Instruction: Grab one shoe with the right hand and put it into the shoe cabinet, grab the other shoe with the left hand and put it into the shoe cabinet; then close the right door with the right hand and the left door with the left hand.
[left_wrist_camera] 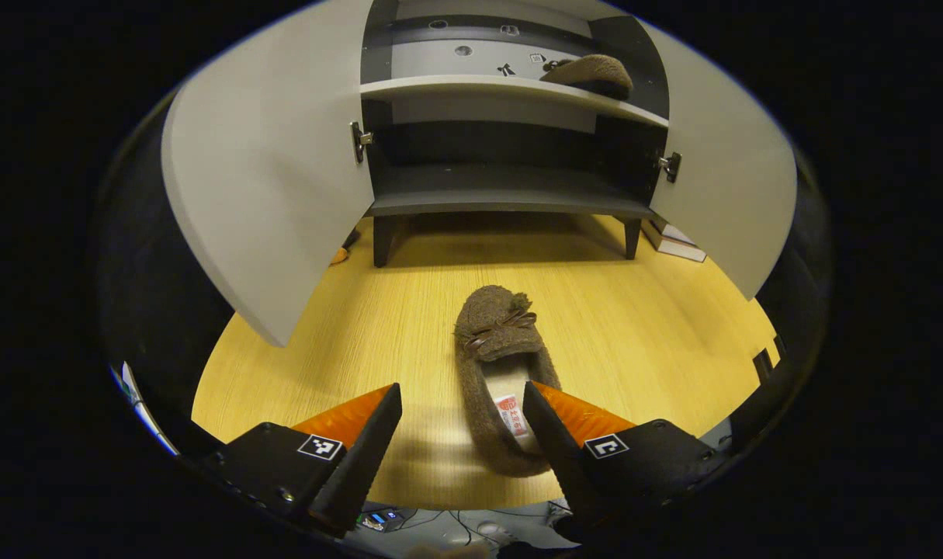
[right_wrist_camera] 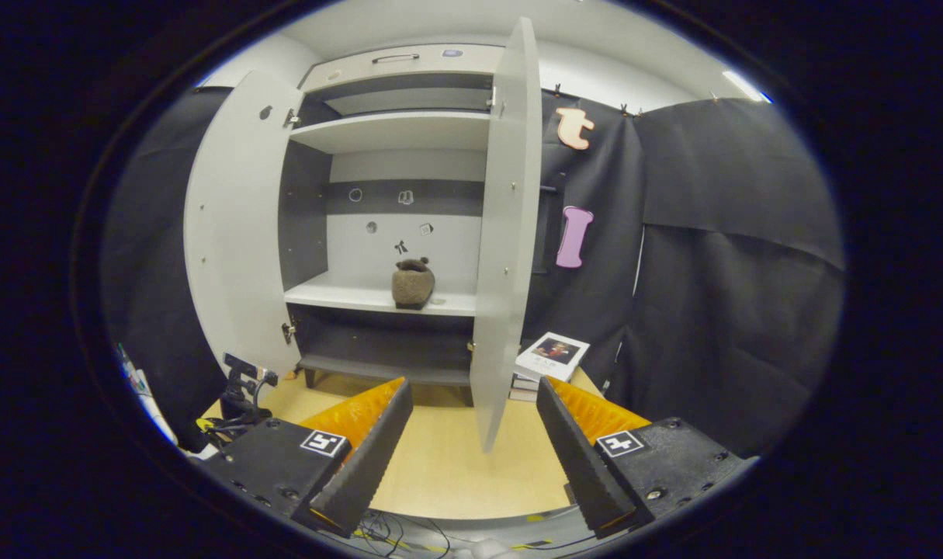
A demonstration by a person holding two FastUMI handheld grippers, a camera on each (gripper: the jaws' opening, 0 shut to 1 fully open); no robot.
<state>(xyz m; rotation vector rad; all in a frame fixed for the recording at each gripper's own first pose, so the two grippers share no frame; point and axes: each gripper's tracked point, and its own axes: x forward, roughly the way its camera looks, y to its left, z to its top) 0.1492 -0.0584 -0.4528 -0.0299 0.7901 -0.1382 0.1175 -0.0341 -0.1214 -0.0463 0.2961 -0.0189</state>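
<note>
On the wooden floor (left_wrist_camera: 634, 326), a brown shoe (left_wrist_camera: 502, 373) lies at 12 o'clock between the released left gripper (left_wrist_camera: 462, 415) fingers; second shoe (right_wrist_camera: 413, 282) stands on the cabinet shelf (right_wrist_camera: 339, 296); right gripper (right_wrist_camera: 475, 411) gapes, both doors (right_wrist_camera: 506, 233) open.

**Cabinet open, one shoe in, one out**

Shoe cabinet (left_wrist_camera: 510, 194) standing at the back of the wooden floor (left_wrist_camera: 634, 334), left door (left_wrist_camera: 261, 186) and right door (left_wrist_camera: 723, 178) both swung wide. One shoe (right_wrist_camera: 413, 282) up on the middle shelf (right_wrist_camera: 378, 298), toward its right. Other shoe (left_wrist_camera: 502, 373) down on the floor before the cabinet, toe toward it. Books (right_wrist_camera: 549, 361) stacked just right of the cabinet, behind the right door.
</note>
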